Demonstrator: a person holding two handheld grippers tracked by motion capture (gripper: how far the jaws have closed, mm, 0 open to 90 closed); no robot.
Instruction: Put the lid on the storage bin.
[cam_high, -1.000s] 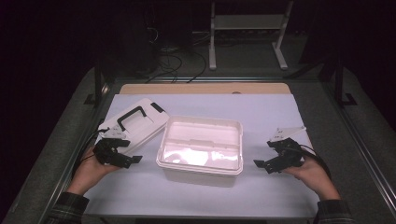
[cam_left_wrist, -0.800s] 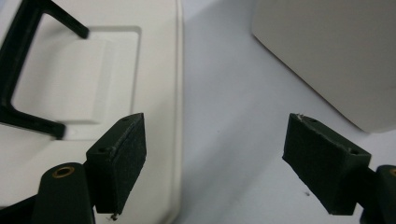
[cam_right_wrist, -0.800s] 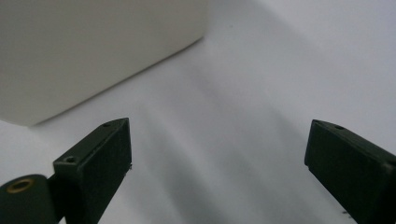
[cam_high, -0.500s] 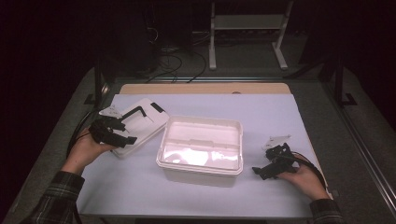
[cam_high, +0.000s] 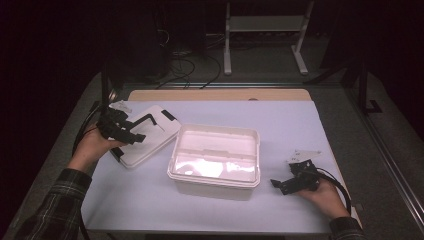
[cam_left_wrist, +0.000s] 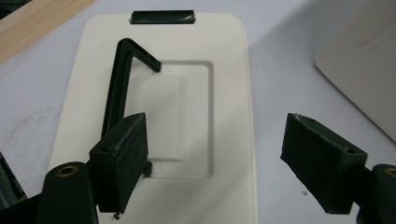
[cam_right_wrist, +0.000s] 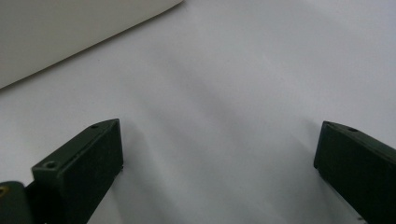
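Left gripper (cam_high: 131, 133) has advanced onto the lid (cam_high: 145, 135) since the earlier frame; right gripper (cam_high: 292, 184) has drawn back on the worktop (cam_high: 280, 120). Both sets of fingers released, nothing held. Lid lies flat left of the open box (cam_high: 216, 160), nearly touching it. Judged light, stiff plastic, slippery; take by its black handle (cam_left_wrist: 122, 79). Box appears empty.

High view up above the near edge, looking forward and down across the whole desk (cam_high: 300, 120), left gripper view tight over the white lid (cam_left_wrist: 224, 60), shared with the high view, right gripper view close and low, skimming bare desk
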